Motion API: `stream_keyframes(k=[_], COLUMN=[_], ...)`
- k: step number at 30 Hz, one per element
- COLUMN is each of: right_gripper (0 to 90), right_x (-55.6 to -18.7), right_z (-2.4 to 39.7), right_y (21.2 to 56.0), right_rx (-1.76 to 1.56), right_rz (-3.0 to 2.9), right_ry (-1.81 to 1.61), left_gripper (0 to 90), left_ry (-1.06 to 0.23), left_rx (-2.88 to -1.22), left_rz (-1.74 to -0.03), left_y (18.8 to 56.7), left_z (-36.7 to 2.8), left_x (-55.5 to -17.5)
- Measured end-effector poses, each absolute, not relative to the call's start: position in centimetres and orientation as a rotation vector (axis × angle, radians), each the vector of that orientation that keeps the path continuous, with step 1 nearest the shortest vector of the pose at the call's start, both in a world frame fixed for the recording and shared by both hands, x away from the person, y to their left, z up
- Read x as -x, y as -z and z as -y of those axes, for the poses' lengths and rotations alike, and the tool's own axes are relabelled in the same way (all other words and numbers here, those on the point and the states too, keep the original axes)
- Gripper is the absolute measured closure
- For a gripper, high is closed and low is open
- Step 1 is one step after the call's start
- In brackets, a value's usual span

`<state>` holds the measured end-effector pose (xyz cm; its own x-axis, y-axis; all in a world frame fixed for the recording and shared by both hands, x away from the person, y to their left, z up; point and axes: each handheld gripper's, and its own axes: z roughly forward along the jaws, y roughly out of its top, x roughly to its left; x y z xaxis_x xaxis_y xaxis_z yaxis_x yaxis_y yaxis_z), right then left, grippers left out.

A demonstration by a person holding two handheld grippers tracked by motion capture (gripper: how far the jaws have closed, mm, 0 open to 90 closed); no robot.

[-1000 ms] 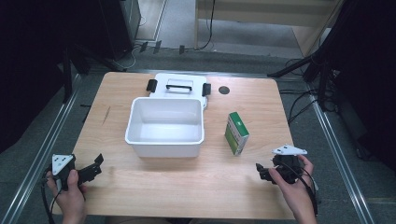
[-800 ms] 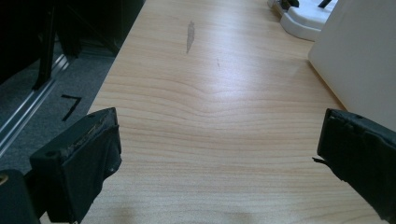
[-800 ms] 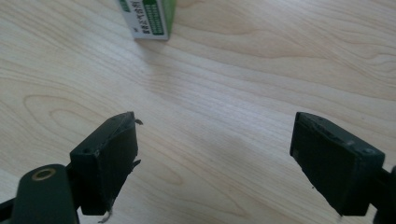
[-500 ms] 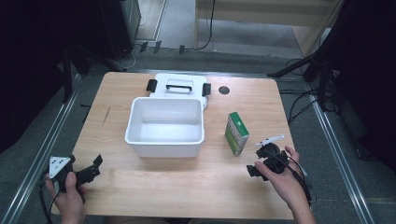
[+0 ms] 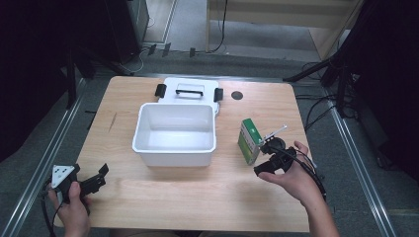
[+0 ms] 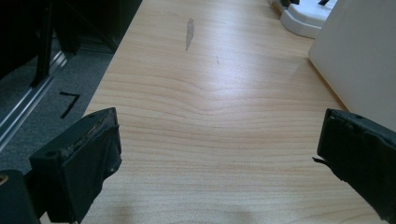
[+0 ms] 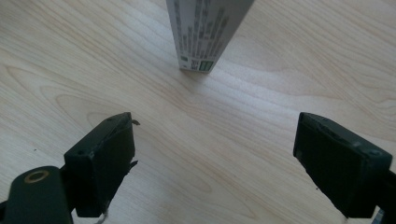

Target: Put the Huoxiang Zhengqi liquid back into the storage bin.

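- Just ahead of my right gripper (image 5: 262,159), past its fingers, stands the small green-and-white cardboard carton (image 5: 249,139), upright on the worktop; in the right gripper view its printed grey side (image 7: 205,32) rises straight beyond the gap, not yet between the fingers.
- Over the last second I have brought that gripper in from the right-hand edge until it sits just beside the carton. I read this as the approach to a grasp nearly done; the closing remains.
- Right fingers (image 7: 100,158) stand wide apart, holding nothing.
- My left gripper (image 5: 94,180) has stayed parked near the front-left corner, well apart from everything. Its fingers (image 6: 81,158) are apart too, with bare wood between them.
- Beyond the left fingers and off to their right sits the open white rectangular plastic bin (image 5: 175,134), empty, with its white lid with black latches (image 5: 189,91) lying touching its far side.
- Worktop: pale wood-grain board (image 5: 197,197), with a grey smear (image 6: 189,32) ahead of the left fingers and a small dark round disc (image 5: 237,95) near the far edge.
- Around it run metal rails (image 5: 360,163), grey floor, trailing cables and dark stands.
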<state>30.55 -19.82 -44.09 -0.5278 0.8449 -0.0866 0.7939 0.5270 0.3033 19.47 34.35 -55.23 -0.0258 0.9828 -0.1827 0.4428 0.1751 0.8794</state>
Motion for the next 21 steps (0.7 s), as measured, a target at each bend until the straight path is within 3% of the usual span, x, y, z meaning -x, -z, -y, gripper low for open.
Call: stream_keyframes(k=[21], right_gripper=[23.0], right_x=[-33.7], right_z=[17.3], right_y=[40.4], right_rx=[-1.499], right_rz=[-2.579], right_ry=[-0.322], left_gripper=[0.6], left_ry=[-0.794], left_rx=[-1.4], left_rz=[-1.608], left_y=[55.2], left_z=[-34.4], left_x=[-19.6])
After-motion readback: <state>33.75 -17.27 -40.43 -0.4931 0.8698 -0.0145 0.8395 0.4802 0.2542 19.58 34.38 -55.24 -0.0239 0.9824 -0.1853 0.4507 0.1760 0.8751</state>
